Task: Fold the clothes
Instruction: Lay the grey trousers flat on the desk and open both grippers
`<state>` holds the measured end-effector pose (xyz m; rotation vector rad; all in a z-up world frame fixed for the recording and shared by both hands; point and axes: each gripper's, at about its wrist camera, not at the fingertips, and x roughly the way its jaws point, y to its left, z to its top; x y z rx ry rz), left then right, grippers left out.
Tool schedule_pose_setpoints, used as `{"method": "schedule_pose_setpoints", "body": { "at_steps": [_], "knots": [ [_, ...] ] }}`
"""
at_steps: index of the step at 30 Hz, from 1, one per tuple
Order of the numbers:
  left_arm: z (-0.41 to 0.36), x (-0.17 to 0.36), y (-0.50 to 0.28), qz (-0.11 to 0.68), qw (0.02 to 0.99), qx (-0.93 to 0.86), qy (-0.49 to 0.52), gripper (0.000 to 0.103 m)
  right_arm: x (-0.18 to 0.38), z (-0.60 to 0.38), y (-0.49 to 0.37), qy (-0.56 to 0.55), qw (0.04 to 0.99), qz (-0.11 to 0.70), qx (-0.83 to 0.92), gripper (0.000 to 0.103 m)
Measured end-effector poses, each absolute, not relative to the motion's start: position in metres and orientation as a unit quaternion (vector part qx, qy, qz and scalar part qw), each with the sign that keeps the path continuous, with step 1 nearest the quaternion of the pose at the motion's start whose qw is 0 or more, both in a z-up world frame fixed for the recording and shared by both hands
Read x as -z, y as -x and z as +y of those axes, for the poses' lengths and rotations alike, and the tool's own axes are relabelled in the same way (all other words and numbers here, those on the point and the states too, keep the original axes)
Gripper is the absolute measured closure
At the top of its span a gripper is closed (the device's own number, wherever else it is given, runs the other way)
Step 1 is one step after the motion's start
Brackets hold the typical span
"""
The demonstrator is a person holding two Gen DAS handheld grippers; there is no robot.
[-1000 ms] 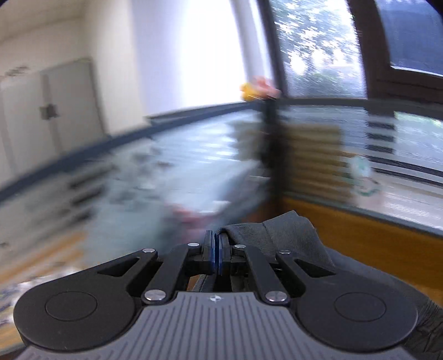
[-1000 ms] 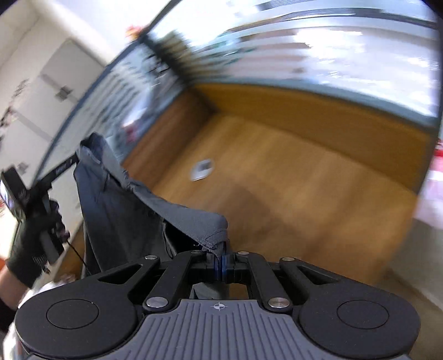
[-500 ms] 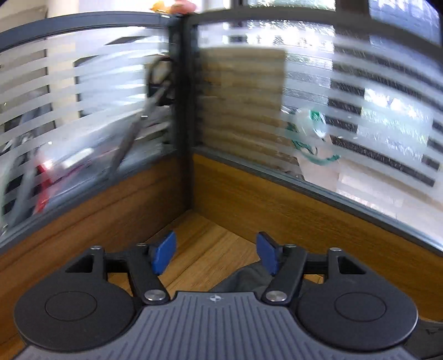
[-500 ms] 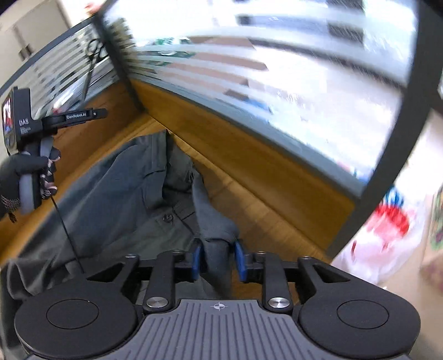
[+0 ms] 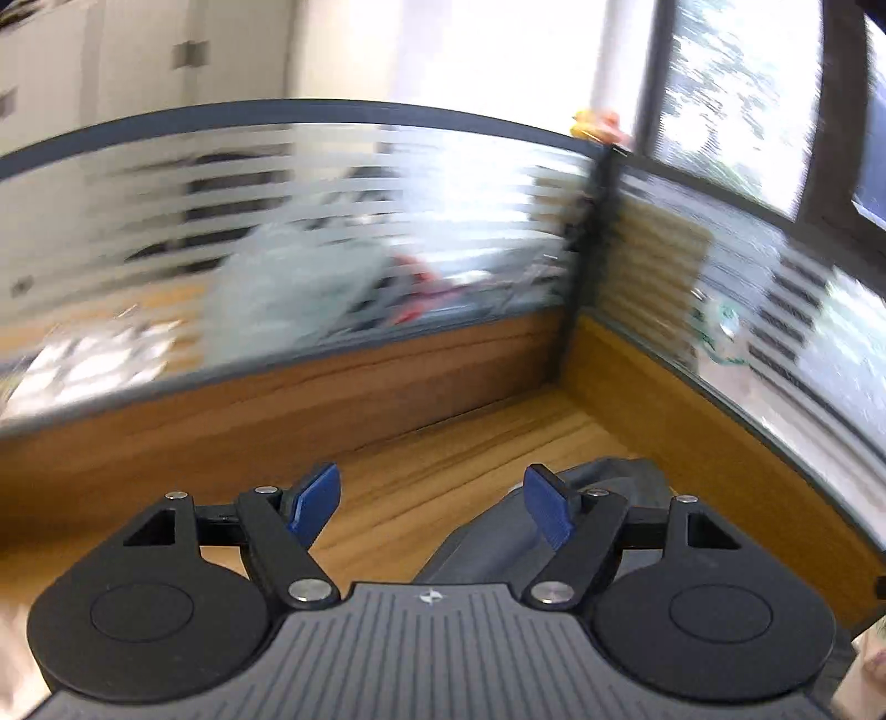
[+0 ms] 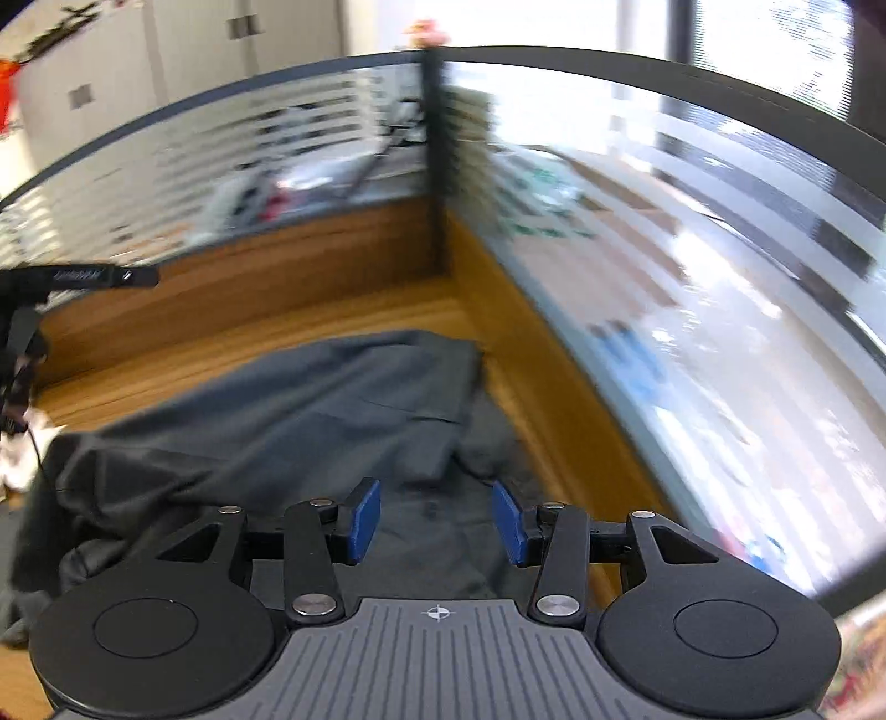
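A dark grey garment [image 6: 288,421] lies spread and rumpled on the wooden desk [image 6: 238,343], reaching toward the corner of the partitions. My right gripper [image 6: 437,520] hovers over its near edge, jaws opening, blue pads [image 6: 362,518] apart and nothing pressed between them. In the left wrist view a fold of the same garment [image 5: 609,498] lies beside and under the right pad [image 5: 545,512]. My left gripper [image 5: 429,507] is open and still opening, with bare desk [image 5: 443,459] between its pads. The left gripper's body [image 6: 83,276] shows at the left edge of the right wrist view.
Frosted striped glass partitions [image 5: 277,238] with wooden lower panels [image 5: 249,410] close the desk on two sides and meet at a dark post [image 5: 587,266]. White cabinets [image 6: 194,50] stand beyond. Something colourful [image 6: 858,664] lies off the desk at the right.
Both grippers, shut on the lifted garment a second ago, have opened and let it go. The garment now lies on the desk. The left gripper has swung aside.
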<state>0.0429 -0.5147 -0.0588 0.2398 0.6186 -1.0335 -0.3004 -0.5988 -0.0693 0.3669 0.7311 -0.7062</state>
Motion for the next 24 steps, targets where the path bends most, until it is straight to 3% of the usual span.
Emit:
{"method": "schedule_pose_setpoints", "body": {
  "at_steps": [11, 24],
  "knots": [
    [-0.352, 0.051, -0.002, 0.318, 0.863, 0.385, -0.078, 0.023, 0.071, -0.604, 0.235, -0.181, 0.890, 0.355, 0.222, 0.055],
    [-0.244, 0.118, 0.105, 0.428, 0.883, 0.185, 0.056, 0.021, 0.086, -0.598, 0.165, -0.120, 0.907, 0.398, 0.062, 0.055]
  ]
}}
